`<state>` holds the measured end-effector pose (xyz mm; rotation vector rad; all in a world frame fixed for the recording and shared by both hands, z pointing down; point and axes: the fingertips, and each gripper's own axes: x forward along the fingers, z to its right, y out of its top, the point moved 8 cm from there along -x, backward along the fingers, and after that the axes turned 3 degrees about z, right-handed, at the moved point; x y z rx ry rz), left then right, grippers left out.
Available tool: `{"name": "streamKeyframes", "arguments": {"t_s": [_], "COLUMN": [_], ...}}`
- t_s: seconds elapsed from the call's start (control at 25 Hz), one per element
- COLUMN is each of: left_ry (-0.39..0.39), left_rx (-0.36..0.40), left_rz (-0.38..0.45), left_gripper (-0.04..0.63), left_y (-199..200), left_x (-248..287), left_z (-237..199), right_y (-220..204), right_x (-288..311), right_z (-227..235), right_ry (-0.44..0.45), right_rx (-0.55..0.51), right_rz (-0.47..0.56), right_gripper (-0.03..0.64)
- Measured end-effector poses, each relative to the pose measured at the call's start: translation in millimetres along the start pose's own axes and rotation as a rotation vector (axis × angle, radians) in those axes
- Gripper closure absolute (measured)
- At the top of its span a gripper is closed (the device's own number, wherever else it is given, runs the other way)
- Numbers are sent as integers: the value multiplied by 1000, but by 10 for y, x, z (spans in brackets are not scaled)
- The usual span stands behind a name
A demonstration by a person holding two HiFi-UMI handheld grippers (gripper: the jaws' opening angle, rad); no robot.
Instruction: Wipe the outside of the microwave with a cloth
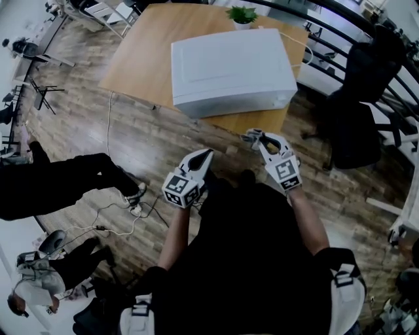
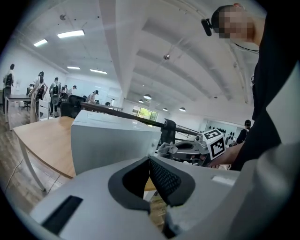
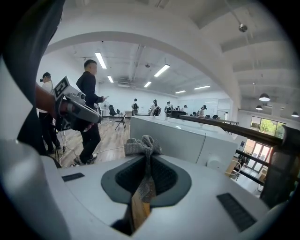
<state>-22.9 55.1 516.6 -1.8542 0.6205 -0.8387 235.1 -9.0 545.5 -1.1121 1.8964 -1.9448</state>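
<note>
Your cloth (image 3: 143, 146) is grey with a knitted weave. The microwave (image 1: 232, 69) is plain white, its table (image 1: 141, 59) light wood. Your left gripper (image 1: 208, 153) and right gripper (image 1: 254, 136) are white with black-and-white square markers.

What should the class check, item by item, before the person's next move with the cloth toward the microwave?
1. Cloth gripped: ok. The right gripper has its jaws closed on it, with a bunch sticking out past the tips.
2. Left gripper free: ok. Its jaws are together with nothing between them.
3. Cloth touching the microwave: not ok. Both grippers are held short of it, off the table edge.
4. Microwave top bare: ok. The plant stands behind it on the table.
5. Microwave unplugged: cannot tell.
</note>
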Motion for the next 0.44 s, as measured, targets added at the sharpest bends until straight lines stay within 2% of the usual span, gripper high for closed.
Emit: {"name": "streamKeyframes", "arguments": {"t_s": [0.44], "left_ry": [38], "left_rx": [18], "left_rz": [-6], "left_gripper": [592], "left_y": [11], "left_x": [-68], "left_z": [283], "right_y": [-94], "right_x": [-159], "right_z": [23], "right_ry": [29], "right_rx": [-4], "right_rz": [6], "right_gripper": [585]}}
